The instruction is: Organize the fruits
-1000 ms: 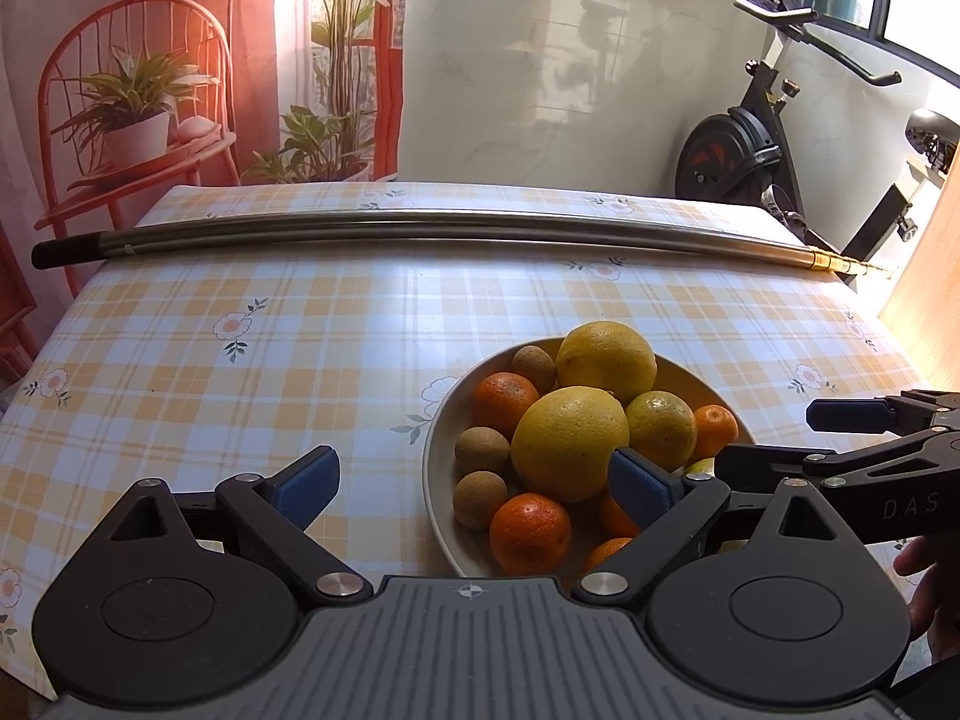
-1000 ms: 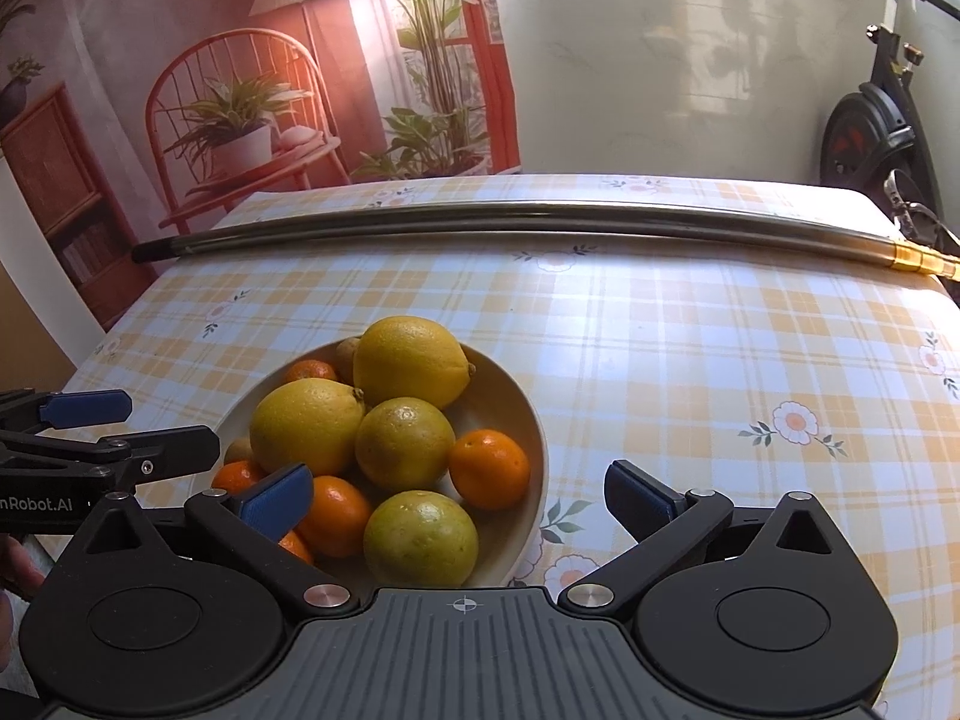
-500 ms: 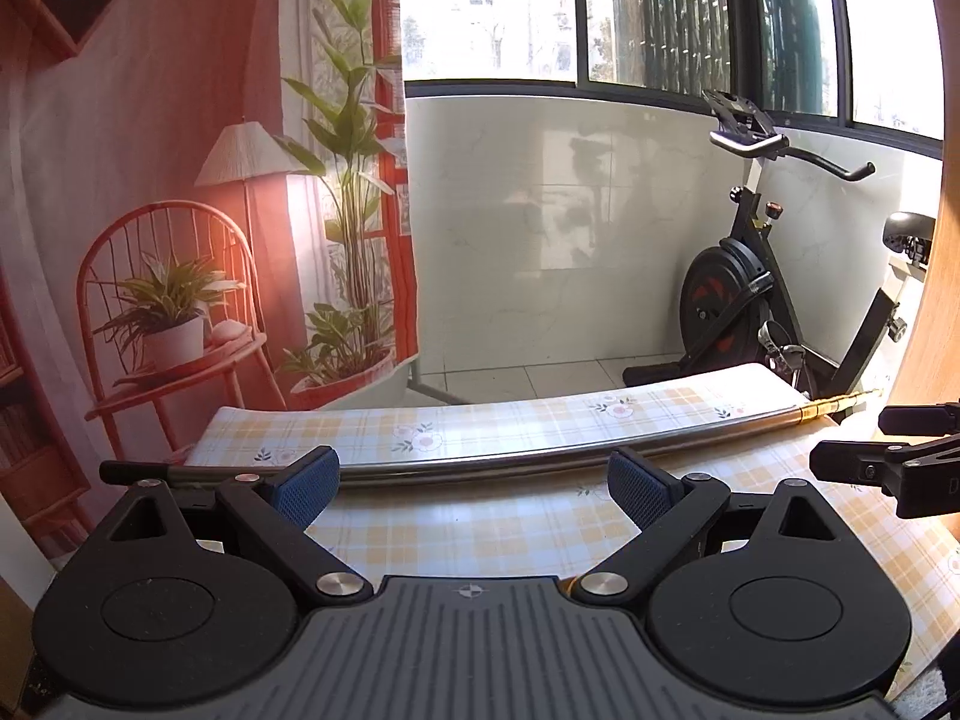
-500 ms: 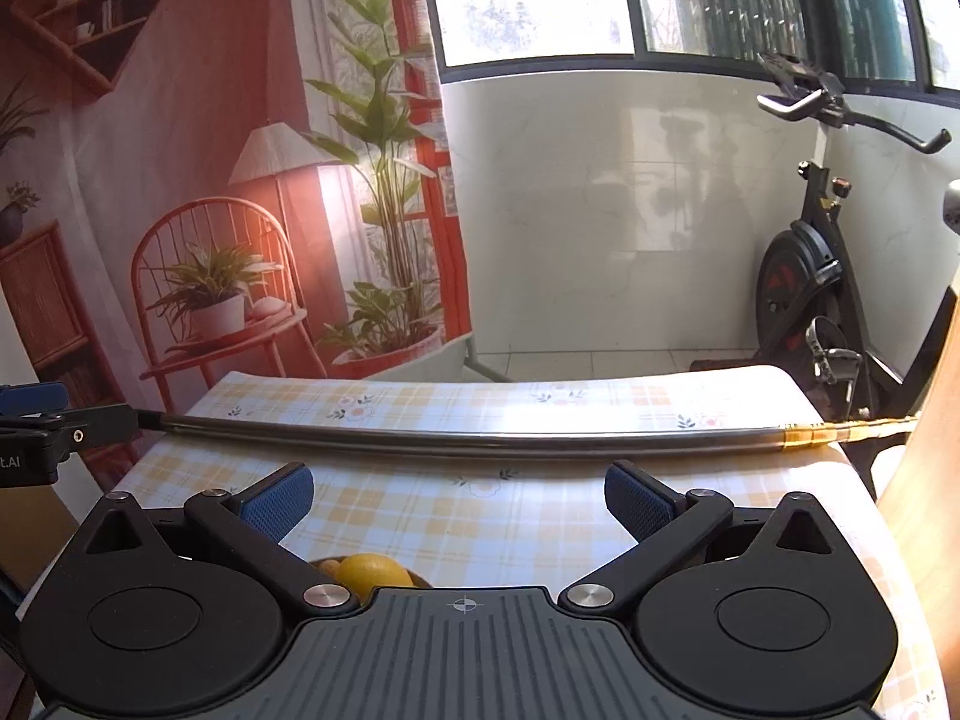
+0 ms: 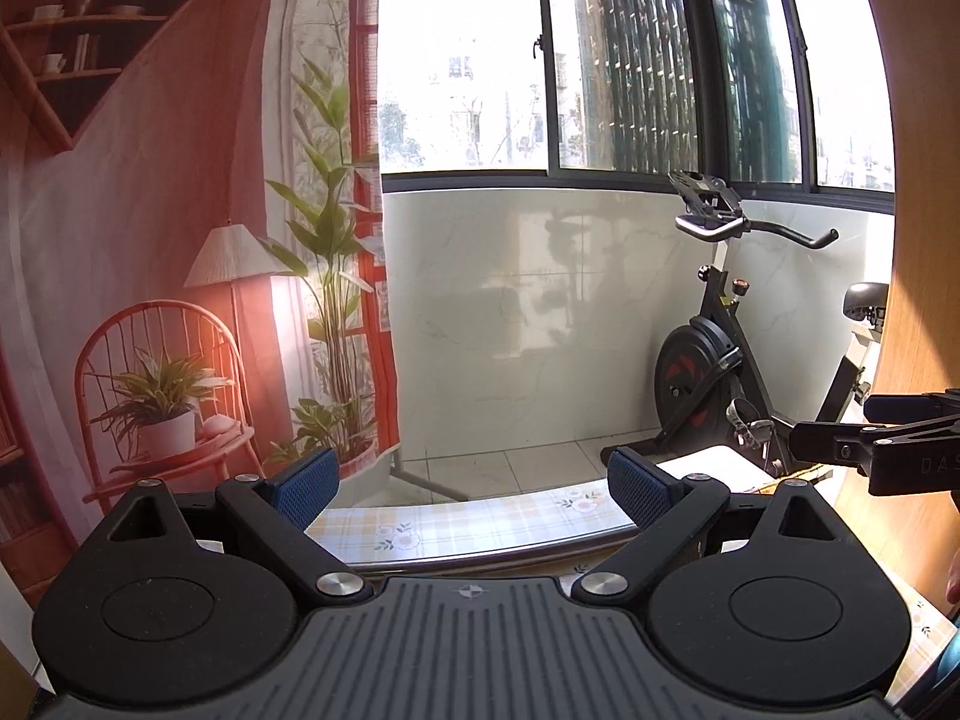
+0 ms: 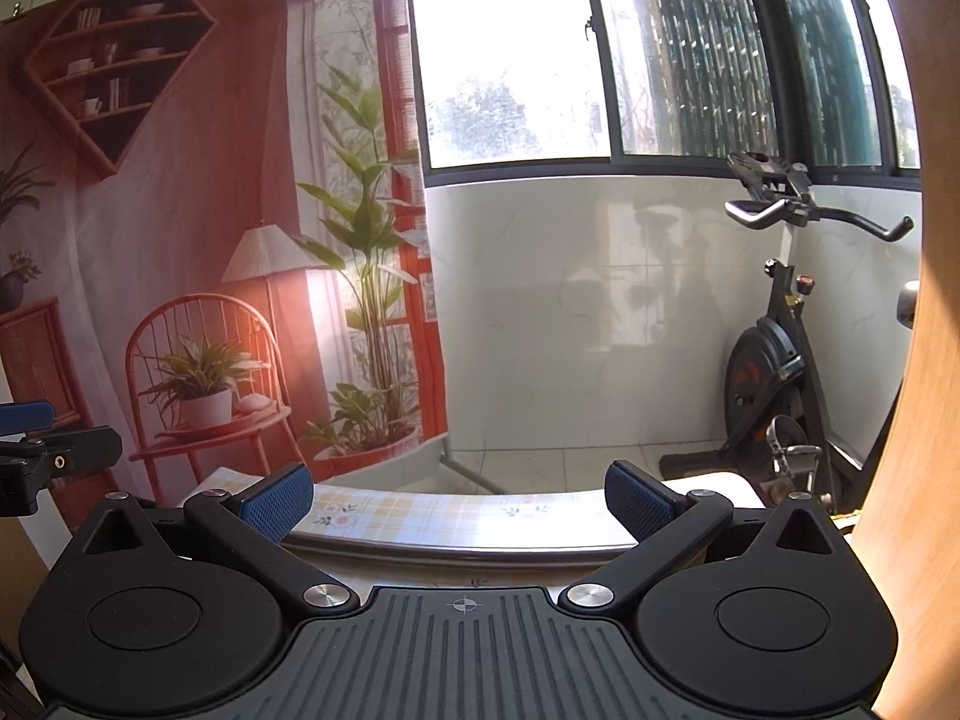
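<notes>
- We hold the left gripper [image 5: 474, 483] released, empty, above the counter [image 5: 480, 519].
- We hold the right gripper [image 6: 459, 495] released, empty, above the counter too.

Both tools, left [image 5: 474, 483] and right [image 6: 459, 501], tipped way up, so the fruit bowl's out of view, only the counter [image 5: 480, 525] edge left.

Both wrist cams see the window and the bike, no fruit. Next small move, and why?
Probably pitch both claws back down toward the table. The left claw and right claw are open and empty, aimed at the window and exercise bike. Only the table's far edge and the metal rod show, so no fruit can be targeted from this pose.
</notes>
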A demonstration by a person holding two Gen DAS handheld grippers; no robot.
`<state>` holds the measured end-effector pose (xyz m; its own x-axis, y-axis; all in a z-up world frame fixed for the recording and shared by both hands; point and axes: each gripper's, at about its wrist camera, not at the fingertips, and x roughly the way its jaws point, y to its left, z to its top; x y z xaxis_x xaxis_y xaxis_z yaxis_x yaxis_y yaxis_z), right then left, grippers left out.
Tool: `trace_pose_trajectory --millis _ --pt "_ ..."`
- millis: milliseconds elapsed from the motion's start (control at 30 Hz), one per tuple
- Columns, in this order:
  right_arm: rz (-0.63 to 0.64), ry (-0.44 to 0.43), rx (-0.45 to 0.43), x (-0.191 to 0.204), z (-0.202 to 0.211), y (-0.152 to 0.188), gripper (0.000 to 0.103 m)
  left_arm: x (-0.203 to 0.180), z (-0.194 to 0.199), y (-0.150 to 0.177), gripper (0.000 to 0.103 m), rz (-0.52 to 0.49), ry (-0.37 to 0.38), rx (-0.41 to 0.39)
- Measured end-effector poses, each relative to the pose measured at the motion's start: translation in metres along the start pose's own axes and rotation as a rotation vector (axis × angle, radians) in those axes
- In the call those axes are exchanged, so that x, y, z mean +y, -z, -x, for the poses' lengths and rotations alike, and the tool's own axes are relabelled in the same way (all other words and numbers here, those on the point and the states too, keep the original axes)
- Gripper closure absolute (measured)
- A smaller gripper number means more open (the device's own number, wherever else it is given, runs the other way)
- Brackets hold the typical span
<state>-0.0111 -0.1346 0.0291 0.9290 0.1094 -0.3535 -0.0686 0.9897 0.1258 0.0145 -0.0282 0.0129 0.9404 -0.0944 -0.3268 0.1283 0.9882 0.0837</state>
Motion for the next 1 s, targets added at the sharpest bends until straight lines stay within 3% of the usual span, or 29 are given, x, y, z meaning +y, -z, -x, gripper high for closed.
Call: trace_pose_trajectory --millis 1000 --pt "-0.006 0.015 -0.024 0.0002 0.0085 -0.0052 0.000 0.0037 0.0070 -0.0056 0.004 0.002 0.025 -0.035"
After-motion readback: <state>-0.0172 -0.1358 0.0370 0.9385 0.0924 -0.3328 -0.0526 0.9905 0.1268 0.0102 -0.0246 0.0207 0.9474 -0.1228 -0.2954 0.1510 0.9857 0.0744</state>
